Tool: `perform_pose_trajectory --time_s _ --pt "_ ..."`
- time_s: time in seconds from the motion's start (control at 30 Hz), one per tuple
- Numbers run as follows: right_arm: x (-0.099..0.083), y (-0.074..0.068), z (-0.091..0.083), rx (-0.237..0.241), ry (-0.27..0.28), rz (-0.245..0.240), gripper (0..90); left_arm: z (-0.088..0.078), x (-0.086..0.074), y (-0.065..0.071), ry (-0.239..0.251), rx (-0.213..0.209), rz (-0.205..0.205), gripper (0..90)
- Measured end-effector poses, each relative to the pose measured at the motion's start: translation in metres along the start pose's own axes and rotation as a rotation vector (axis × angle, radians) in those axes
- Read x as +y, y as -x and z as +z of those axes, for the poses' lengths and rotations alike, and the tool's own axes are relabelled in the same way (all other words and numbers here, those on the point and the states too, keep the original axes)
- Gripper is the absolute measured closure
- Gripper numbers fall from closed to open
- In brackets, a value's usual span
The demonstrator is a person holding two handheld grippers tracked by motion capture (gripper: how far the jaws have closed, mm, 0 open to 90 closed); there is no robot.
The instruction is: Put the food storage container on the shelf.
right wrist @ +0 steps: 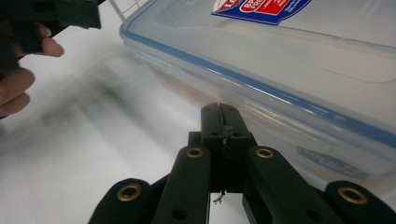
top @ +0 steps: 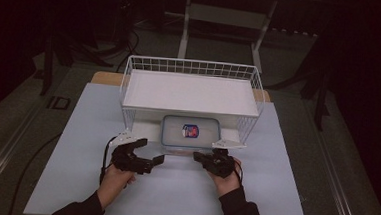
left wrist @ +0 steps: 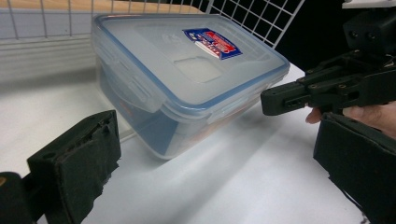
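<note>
Nearest the person, both hands rest low on the white desk (top: pixel 173 196), just in front of the clear lidded food container (top: pixel 190 133). The left gripper (top: pixel 151 151) has its jaws spread wide apart with nothing between them, aimed at the container's front left corner. The right gripper (top: pixel 198 158) has its jaws pressed together on nothing; in the right gripper view its closed tip (right wrist: pixel 219 109) sits right against the container's front lid edge, near a side latch.

The container (left wrist: pixel 187 79) stands on the desk under the white wire shelf rack (top: pixel 192 87), its blue-sealed lid on and a red and blue label (left wrist: pixel 212 43) on top.

The risks, as I judge them: a closed tip prodding that lid edge may shove the light box back under the rack rather than catch the latch, since nothing braces it. The open left gripper is not yet steadying it. If the box is dragged or tilted out, its lid could knock the rack's shelf or the wire legs beside it. A slick plastic wall may also slip from padded jaws.
</note>
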State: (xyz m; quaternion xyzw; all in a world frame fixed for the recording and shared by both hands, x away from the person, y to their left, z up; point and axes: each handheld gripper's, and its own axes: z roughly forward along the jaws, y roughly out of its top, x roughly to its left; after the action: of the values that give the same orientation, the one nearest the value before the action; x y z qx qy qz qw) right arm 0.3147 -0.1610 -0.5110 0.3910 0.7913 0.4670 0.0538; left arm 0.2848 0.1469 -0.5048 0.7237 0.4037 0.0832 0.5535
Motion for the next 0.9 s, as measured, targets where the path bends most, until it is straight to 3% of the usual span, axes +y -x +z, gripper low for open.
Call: perform_pose_trajectory --time_s 0.43,0.9 --pt "0.014 0.006 0.022 -0.015 0.010 0.003 90.0 -0.001 -0.002 -0.004 0.007 0.024 0.017 0.6" --pt "0.031 0.020 0.041 -0.082 0.039 0.013 89.8 -0.003 -0.002 -0.007 0.016 0.036 0.022 0.6"
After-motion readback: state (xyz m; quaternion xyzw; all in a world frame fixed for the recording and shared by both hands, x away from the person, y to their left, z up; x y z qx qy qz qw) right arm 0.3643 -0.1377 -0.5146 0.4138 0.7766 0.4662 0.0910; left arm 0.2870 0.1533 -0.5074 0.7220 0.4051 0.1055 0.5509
